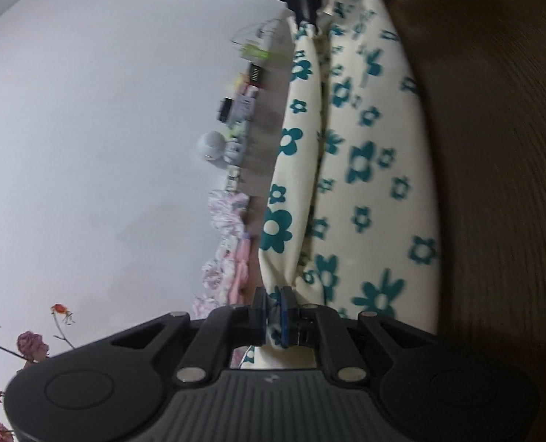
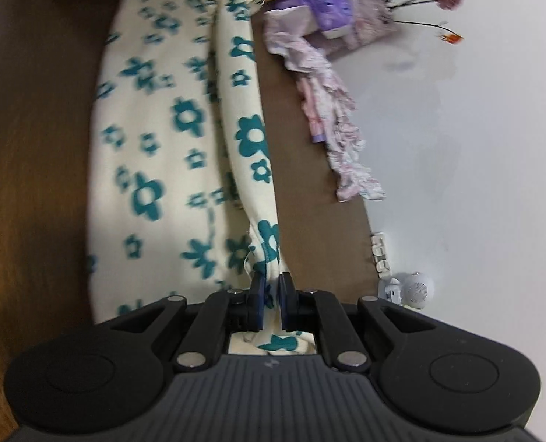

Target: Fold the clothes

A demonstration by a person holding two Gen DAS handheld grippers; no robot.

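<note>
- The left claw (image 1: 273, 307) is pressed together on a bunched corner of the flowered cloth (image 1: 376, 169), cream with teal flowers; fabric shows between its pads and behind them.
- The right claw (image 2: 271, 294) pinches another bunched corner of the same cloth (image 2: 155, 154) in the same way, jaws nearly closed with cloth squeezed through the gap.
- In each wrist view the cloth runs straight ahead of the claw, away along the line of its fingers. The gathered edge held by both claws forms a taut, raised ridge between them.
- In the left view the other claw, dark and blurred, grips the far end of that ridge; so the two claws face each other along one edge, and that edge is the cloth's long axis here.
- The rest of the cloth lies spread on the brown counter (image 2: 309, 184) to one side of the ridge: to the right of the left claw, to the left of the right claw.
- On the ridge's other side lies bare counter, then a crumpled pink garment (image 2: 331, 110) near the wall, well clear of both claws.
- Judgement: a fold is under way, and the coming move likely carries the held edge sideways over the spread part. Neither hand is nearer; both hold an end and must travel together to keep the edge straight.
</note>
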